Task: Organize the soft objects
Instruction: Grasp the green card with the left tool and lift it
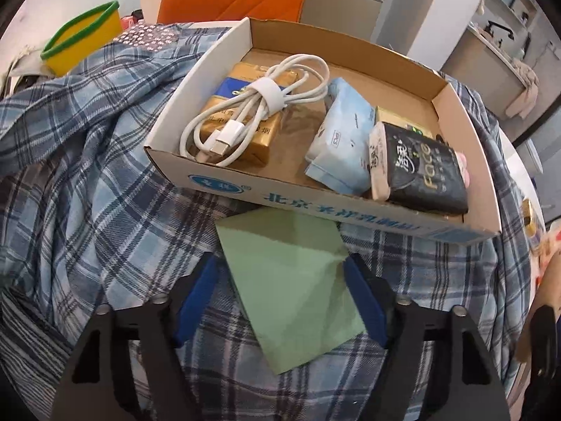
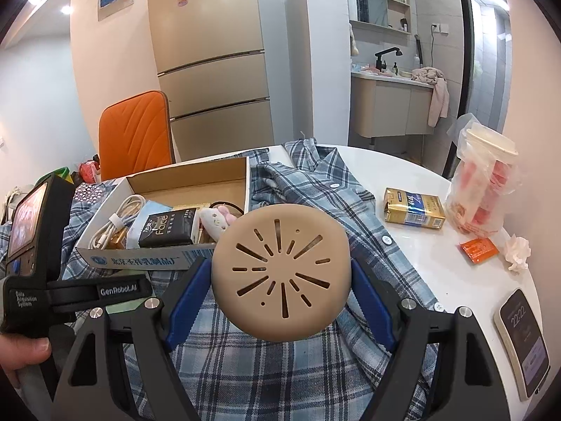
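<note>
A flat pale green cloth (image 1: 291, 287) lies on the blue plaid shirt (image 1: 87, 175) in front of the cardboard box (image 1: 196, 80). My left gripper (image 1: 280, 263) straddles it, open: the right pad touches its edge, the left pad stands just off it. My right gripper (image 2: 278, 263) is shut on a round beige soft disc (image 2: 280, 273) with slits, held above the shirt (image 2: 280, 368). The box (image 2: 157, 259) holds a white cable (image 1: 256, 105), a gold pack (image 1: 242, 129), a blue tissue pack (image 1: 340, 133), a black tissue pack (image 1: 424, 172) and a small plush toy (image 2: 219, 222).
On the white table (image 2: 438, 263) at the right lie a gold pack (image 2: 413, 207), a bagged cup (image 2: 487, 179), an orange sachet (image 2: 478, 249), a crumpled tissue (image 2: 517, 252) and a phone (image 2: 522, 343). A yellow tub (image 1: 80, 42) and an orange chair (image 2: 135, 129) stand behind.
</note>
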Demonstrator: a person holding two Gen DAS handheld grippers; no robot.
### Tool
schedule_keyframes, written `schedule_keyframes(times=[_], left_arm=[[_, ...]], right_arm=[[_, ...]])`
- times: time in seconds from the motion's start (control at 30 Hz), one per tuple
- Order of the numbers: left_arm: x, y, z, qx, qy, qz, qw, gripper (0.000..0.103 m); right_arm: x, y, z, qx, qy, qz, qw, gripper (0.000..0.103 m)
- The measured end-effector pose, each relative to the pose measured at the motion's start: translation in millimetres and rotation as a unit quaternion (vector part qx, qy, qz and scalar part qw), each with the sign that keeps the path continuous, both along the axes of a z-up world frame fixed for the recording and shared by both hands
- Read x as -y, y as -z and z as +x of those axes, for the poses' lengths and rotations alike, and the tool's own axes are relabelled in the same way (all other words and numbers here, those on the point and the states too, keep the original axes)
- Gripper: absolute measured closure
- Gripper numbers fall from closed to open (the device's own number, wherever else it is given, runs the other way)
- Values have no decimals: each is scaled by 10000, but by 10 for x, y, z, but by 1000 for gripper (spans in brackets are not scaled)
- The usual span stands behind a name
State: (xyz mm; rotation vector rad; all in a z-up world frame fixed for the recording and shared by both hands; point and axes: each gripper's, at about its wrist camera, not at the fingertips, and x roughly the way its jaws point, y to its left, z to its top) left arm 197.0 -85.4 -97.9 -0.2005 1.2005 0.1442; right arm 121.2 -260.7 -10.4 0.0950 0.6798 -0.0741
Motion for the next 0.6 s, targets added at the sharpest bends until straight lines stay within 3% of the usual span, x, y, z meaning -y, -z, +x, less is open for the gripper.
schedule_keyframes(times=[0.13, 0.23, 0.3, 0.43, 0.6], left_arm=[[-94, -25, -2, -79, -77, -245, 9996, 37], [-128, -40, 7, -99, -312, -422, 9986, 27], [-123, -48, 8, -62, -441, -416, 9981, 14], [-73, 11, 43, -219, -794, -345, 9960, 13], [58, 28, 97, -242, -813, -53, 9964, 13]], right_arm=[[-1, 3, 2, -10, -5, -1, 10000, 21], [5, 6, -1, -15, 15, -14, 10000, 21], [20, 3, -7, -5, 88, -25, 10000, 21], [45, 7, 3, -39, 125, 6, 9999, 21], [20, -4, -7, -22, 109, -79, 9999, 21]])
